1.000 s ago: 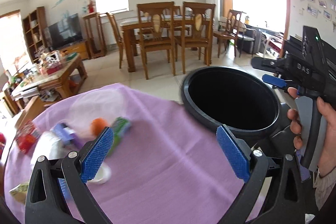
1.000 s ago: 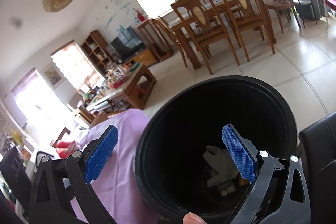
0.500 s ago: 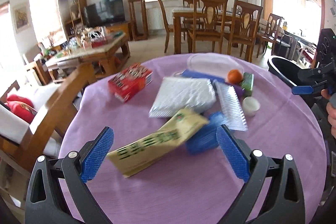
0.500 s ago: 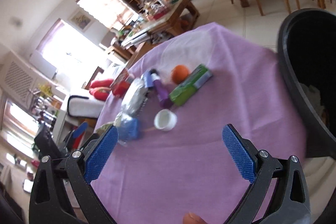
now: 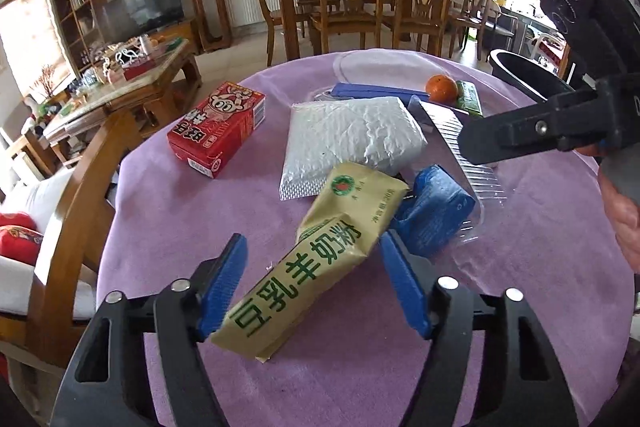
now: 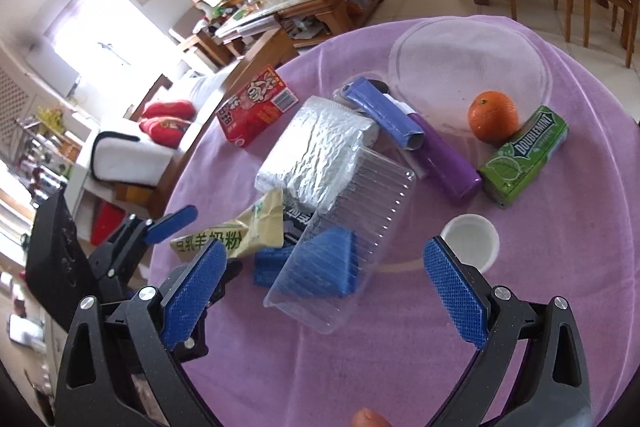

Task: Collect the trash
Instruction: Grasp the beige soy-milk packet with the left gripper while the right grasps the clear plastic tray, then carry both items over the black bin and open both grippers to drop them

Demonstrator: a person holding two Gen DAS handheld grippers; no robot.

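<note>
On the purple-clothed worktop [image 5: 168,243] the litter lies in one overlapping heap, and that overlap is the main hazard. Furthest left, the red carton [image 5: 218,127] sits alone and looks easy to take later.

The left tongs [image 5: 312,287] are closing around the near end of the yellow packet [image 5: 320,255]; the left pad seems to touch its edge, the right pad stands clear of it, so nothing is gripped yet. The packet's far end lies over the silver pouch [image 5: 352,139] and beside the blue pack [image 5: 432,215]. If the pads catch only the limp corner, it may fold and slip free, or drag its neighbours off the edge.

The right tongs [image 6: 328,283] hang wide and empty over the clear tray [image 6: 352,227], which partly covers the blue pack. Thin ribbed plastic may buckle or skate away under a squeeze.

The two tools work close together, so a collision seems possible. The white cup [image 6: 470,239] near the right pad could be knocked over. The orange [image 6: 493,115] might roll. The bin [image 5: 520,75] stands beyond the worktop's far right edge.
</note>
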